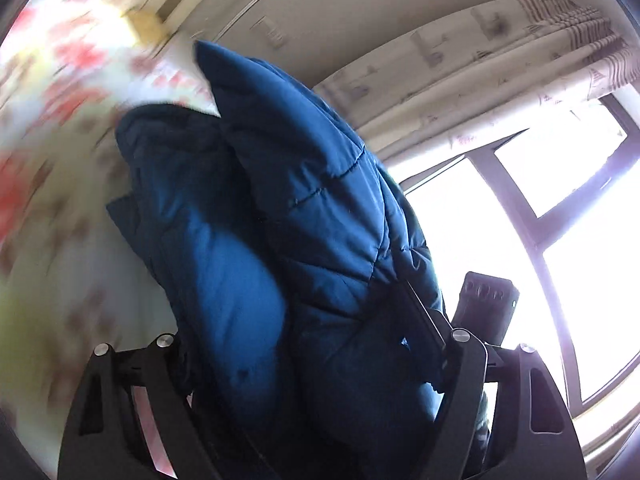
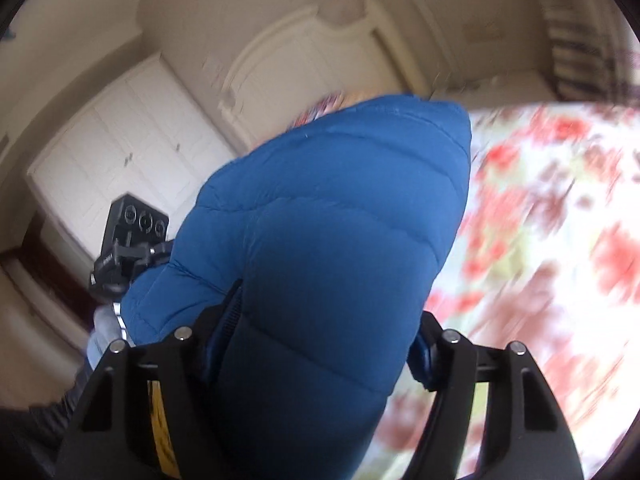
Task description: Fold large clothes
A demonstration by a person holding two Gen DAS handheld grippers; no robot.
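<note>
The blue quilted jacket [image 1: 280, 208] is bunched up thick between both grippers, lifted above the flowered bedspread [image 1: 48, 128], which smears into red and white blur behind it.

On the left wrist view, the left gripper [image 1: 320, 344] has the padded cloth packed between its two black fingers; the fabric fills the whole gap and bulges upward and away from the camera in a tall fold, its far corner reaching toward the wall. The right-hand finger [image 1: 424, 320] presses against the jacket's dark edge, so the gripper looks to be pinching the jacket, its jaws held fairly wide by the bulk. Past that finger, against the bright window [image 1: 560, 200], the other gripper's black body [image 1: 490, 300] shows just beside the cloth.

On the right wrist view, the right gripper [image 2: 320, 328] likewise has the jacket [image 2: 332, 220] wedged between its fingers, the puffy panel swelling up over them and hiding the tips. It is pinching the cloth too. To the left, the left gripper's housing [image 2: 132, 240] sits just beside the jacket's edge, with a person's hand in a light glove [image 2: 106, 326] below it. A white wardrobe [image 2: 120, 152] and a cream headboard [image 2: 304, 64] stand behind.
</note>
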